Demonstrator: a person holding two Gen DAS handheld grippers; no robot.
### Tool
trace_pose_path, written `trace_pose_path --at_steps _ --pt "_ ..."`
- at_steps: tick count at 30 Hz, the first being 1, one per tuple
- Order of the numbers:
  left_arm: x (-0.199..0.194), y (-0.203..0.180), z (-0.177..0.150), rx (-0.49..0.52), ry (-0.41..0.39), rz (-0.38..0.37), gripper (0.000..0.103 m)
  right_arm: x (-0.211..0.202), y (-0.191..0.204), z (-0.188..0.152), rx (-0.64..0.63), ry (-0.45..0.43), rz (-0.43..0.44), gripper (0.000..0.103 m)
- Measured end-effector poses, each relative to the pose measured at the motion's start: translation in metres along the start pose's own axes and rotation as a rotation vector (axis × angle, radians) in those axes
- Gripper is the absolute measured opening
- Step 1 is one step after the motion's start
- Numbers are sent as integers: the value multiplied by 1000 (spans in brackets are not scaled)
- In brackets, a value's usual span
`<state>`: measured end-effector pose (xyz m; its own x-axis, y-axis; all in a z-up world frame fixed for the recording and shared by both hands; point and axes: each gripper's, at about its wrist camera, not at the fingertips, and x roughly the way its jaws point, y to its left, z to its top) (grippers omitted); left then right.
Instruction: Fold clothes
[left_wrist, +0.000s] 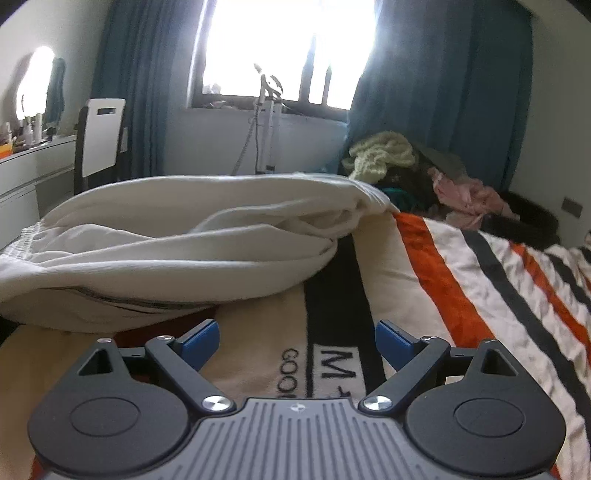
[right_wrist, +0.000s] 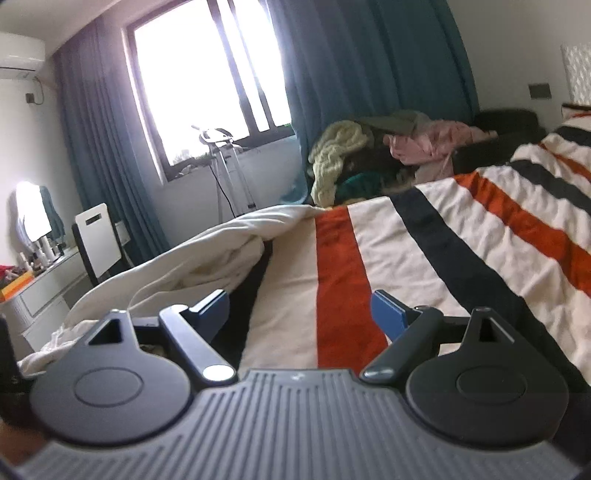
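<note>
A: Listing item one: white garment (left_wrist: 155, 236), loosely bunched, lying on the striped bedspread (left_wrist: 461, 280) at the bed's left part.

B: Tools?

A: Left tool (left_wrist: 297, 341): jaws spread wide, empty, low over the bedspread just before the garment. Right tool (right_wrist: 299, 312): jaws wide apart, empty, over the orange stripe, garment to its left (right_wrist: 192, 258).

B: Surroundings?

A: Heap of mixed clothes (right_wrist: 369, 155) beyond the bed's far edge; teal curtains (left_wrist: 443, 92); bright window (right_wrist: 207, 85); white chair (left_wrist: 101, 136); desk (right_wrist: 44, 291) with small bottles.
</note>
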<state>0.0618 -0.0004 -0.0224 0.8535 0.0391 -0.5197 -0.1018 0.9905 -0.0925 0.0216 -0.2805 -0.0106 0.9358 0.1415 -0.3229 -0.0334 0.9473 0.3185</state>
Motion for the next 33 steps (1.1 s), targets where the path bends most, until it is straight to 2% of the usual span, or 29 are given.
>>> trace_pose_path --at_steps 9,12,14,16,20,23,28,33 --pt "61 -37 14 91 59 67 93 9 -28 1 113 33 -9 86" --pt "95 -56 17 160 57 92 93 17 -39 -3 165 60 -29 86" --pt "120 -69 15 253 54 116 93 24 -46 -5 211 71 -48 86" --pt "146 -80 16 316 51 169 92 33 -51 -8 257 65 -61 86" --pt "186 -96 25 364 -4 154 97 55 -61 -13 291 74 -126 86" --pt "211 -119 34 483 -75 154 89 73 -67 -20 315 97 -158 86" --pt "252 -150 55 624 -189 207 88 104 -68 -31 307 145 -187 86" --pt "309 -165 71 691 -138 344 97 126 -68 -37 268 164 -200 86"
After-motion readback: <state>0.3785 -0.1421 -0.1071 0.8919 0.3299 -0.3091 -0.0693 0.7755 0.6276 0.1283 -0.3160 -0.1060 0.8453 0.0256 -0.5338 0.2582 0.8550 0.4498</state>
